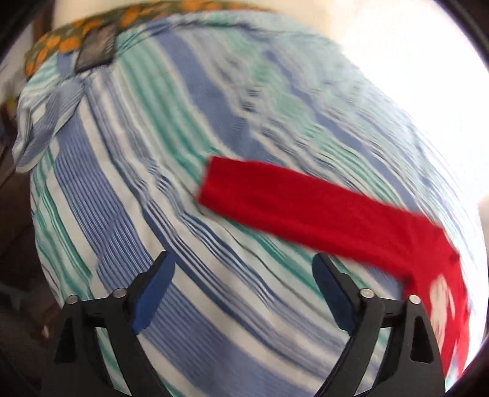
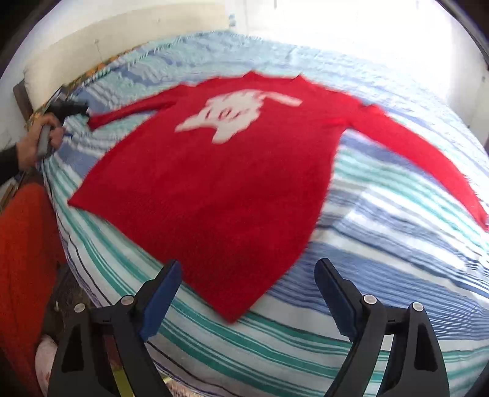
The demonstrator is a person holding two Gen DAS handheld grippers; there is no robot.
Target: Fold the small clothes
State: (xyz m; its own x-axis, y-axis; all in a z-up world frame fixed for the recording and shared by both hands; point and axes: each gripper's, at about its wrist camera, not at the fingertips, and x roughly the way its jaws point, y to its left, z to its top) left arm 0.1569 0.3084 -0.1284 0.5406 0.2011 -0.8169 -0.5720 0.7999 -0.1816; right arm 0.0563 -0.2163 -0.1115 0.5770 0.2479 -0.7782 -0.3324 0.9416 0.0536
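Note:
A small red long-sleeved sweater (image 2: 220, 171) with a white print on the chest lies spread flat on a striped bedsheet (image 2: 382, 244), both sleeves stretched out. My right gripper (image 2: 247, 274) is open and empty, just above the sweater's near hem corner. My left gripper (image 1: 241, 271) is open and empty over the sheet, near the cuff end of one red sleeve (image 1: 305, 207). In the right wrist view the left gripper (image 2: 71, 108) shows in a hand by that sleeve's cuff. Both views are blurred.
The striped sheet (image 1: 183, 152) covers the bed. An orange-patterned cloth (image 1: 91, 27) and a dark object (image 1: 96, 49) lie at its far edge. An orange-red item (image 2: 24, 244) stands beside the bed at left. A wall runs behind the bed.

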